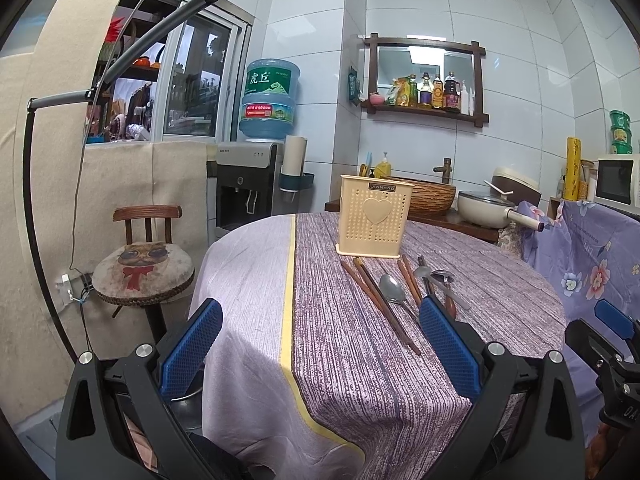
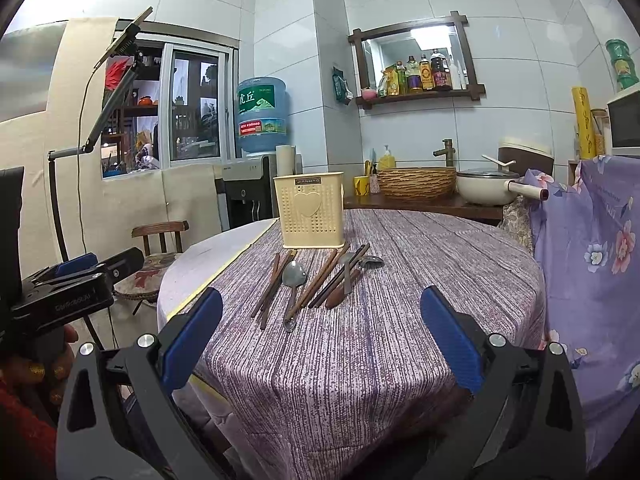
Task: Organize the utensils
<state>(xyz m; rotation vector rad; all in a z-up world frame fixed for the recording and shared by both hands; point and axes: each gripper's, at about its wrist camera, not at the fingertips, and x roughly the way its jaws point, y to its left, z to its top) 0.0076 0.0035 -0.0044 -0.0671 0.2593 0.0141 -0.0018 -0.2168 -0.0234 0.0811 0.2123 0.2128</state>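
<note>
On the counter, utensils lie loose just in front of the cream holder: chopsticks, metal spoon, more pieces beside it. Left tongs spread wide, gripping nothing. Right tongs also wide, nothing held, short of the utensils.

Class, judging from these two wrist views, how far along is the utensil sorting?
Nothing looks done: no handles show above the cream utensil holder, which stands upright. Nothing is in hand: left gripper and right gripper have open, empty jaws. Left to sort: the chopsticks, metal spoon and remaining utensils on the tablecloth.
</note>
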